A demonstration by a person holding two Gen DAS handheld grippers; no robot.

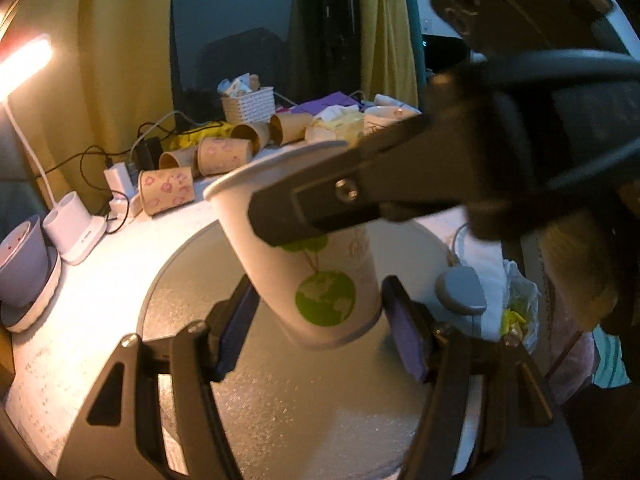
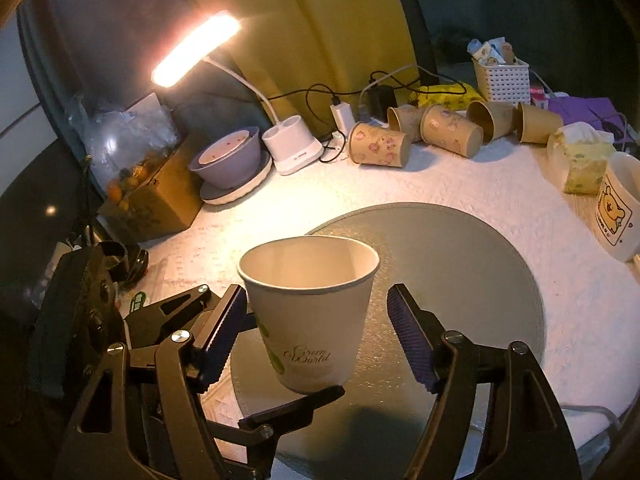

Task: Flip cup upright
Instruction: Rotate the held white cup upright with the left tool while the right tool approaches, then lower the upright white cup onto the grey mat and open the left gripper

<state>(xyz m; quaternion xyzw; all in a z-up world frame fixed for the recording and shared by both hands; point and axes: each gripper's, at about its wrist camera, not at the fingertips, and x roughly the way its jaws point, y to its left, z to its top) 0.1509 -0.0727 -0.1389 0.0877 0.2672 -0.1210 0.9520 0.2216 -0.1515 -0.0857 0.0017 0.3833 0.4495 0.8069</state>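
A white paper cup point(image 1: 316, 264) with a green globe print stands mouth up, slightly tilted, on the round grey mat point(image 1: 192, 304). My left gripper point(image 1: 320, 320) is open, its fingers either side of the cup's base without touching. My right gripper point(image 2: 316, 328) is open around the cup point(image 2: 312, 312), with a gap on both sides; its finger crosses the left wrist view in front of the cup's upper wall. The left gripper's finger tip shows under the cup in the right wrist view.
Several brown paper cups point(image 2: 380, 144) lie on their sides at the back of the white cloth point(image 2: 480, 184). A lit desk lamp point(image 2: 292, 148), a purple bowl point(image 2: 228, 160), a cardboard box point(image 2: 152, 200), a white basket point(image 2: 502, 80), a tissue pack point(image 2: 580, 160) and a bear mug point(image 2: 620, 208) ring the mat.
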